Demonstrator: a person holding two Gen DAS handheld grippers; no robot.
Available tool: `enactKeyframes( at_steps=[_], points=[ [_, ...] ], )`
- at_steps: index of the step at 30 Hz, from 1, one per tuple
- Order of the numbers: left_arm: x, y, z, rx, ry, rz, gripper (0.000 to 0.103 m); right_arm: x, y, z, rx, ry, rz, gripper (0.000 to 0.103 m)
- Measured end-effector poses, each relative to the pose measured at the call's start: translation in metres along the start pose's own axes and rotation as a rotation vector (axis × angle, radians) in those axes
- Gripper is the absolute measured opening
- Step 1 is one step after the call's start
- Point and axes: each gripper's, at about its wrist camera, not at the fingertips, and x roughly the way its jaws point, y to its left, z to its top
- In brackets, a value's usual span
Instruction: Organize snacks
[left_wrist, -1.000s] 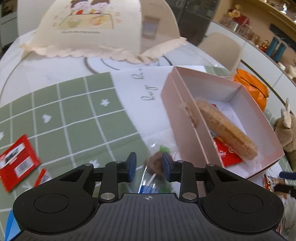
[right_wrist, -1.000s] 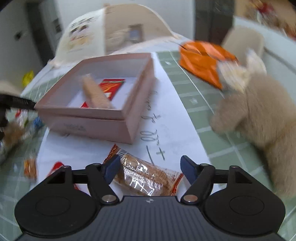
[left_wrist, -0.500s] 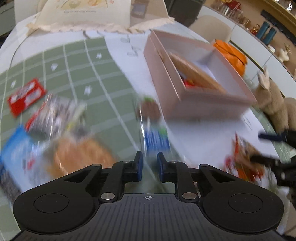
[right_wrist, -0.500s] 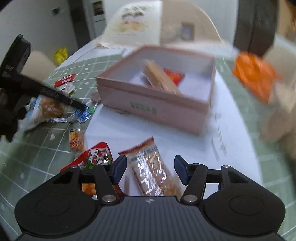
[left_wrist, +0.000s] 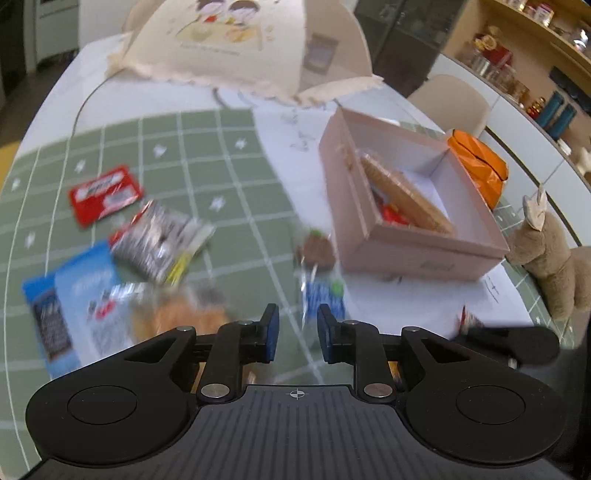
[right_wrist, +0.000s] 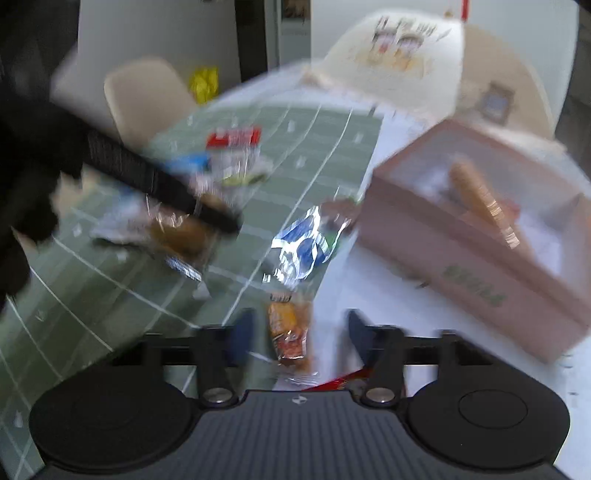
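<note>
- Left wrist view showed the left gripper with its jaws opening from a narrow gap. Nothing sat between the blue pads, only bare green checked mat.
- A blue-wrapped candy lay just beyond those tips, near the front left corner of the pink box.
- The box stood open, with a long biscuit pack lying diagonally inside over a red packet.
- In the right wrist view the right gripper had its jaws closing, spread on either side of a small orange snack packet. The pads did not yet press on it.
- That packet lay in front of the pink box, well to the left of its near wall and apart from it.
- The step in hand looked like the right-hand pickup, with the box as the likely destination.
- Doing it well meant slowing the hand, since that view was heavily smeared, and keeping the packet centred across its short width.
- Crinkly film would probably slip, so the pads needed the packet's body rather than its sealed edge.
- Another red wrapper showed under the right finger, and it risked being pinched along.
- The free floor behind and right of the biscuit pack looked like the best landing spot.
- A red packet and a silver packet waited well left of the box.
</note>
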Motion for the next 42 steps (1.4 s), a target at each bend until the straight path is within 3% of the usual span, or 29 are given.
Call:
enactKeyframes(
  at_steps=[2, 7, 11, 13, 17, 21, 27, 31, 33, 38, 40, 42],
  points=[
    [0.011, -0.005, 0.012, 0.003, -0.01, -0.01, 0.026, -0.003, -0.003, -0.002, 0.012, 0.013, 0.027, 0.021],
    [0.049, -0.006, 0.038, -0.024, -0.029, 0.005, 0.027, -0.019, -0.029, -0.023, 0.105, 0.02, -0.019, 0.021],
    [0.08, -0.014, 0.051, 0.08, 0.007, 0.028, 0.027, -0.033, -0.051, -0.039, 0.179, 0.012, -0.047, 0.022],
    [0.087, -0.017, 0.053, 0.15, -0.002, 0.024, 0.034, -0.037, -0.055, -0.044, 0.194, 0.006, -0.05, 0.029],
    [0.088, -0.016, 0.053, 0.201, 0.022, -0.015, 0.036, -0.035, -0.052, -0.048, 0.202, -0.006, -0.042, 0.066],
    [0.07, -0.017, 0.031, 0.228, 0.06, -0.048, 0.034, -0.031, -0.041, -0.047, 0.149, -0.007, -0.063, 0.079],
    [0.041, -0.023, -0.016, 0.263, 0.083, -0.012, 0.033, -0.028, -0.036, -0.049, 0.119, -0.017, -0.073, 0.086],
    [0.031, -0.009, -0.015, 0.042, 0.052, -0.031, 0.031, -0.028, -0.033, -0.051, 0.111, -0.017, -0.073, 0.09],
    [0.033, -0.008, -0.007, -0.02, 0.034, -0.027, 0.031, -0.027, -0.032, -0.05, 0.108, -0.014, -0.073, 0.094],
    [0.054, -0.037, 0.015, 0.061, 0.038, 0.057, 0.033, -0.026, -0.03, -0.051, 0.111, 0.006, -0.074, 0.1],
    [0.064, -0.047, 0.017, 0.105, 0.061, 0.098, 0.045, -0.026, -0.03, -0.051, 0.114, 0.023, -0.072, 0.102],
    [0.071, -0.052, 0.017, 0.121, 0.069, 0.111, 0.049, -0.027, -0.03, -0.051, 0.113, 0.033, -0.068, 0.103]
  ],
)
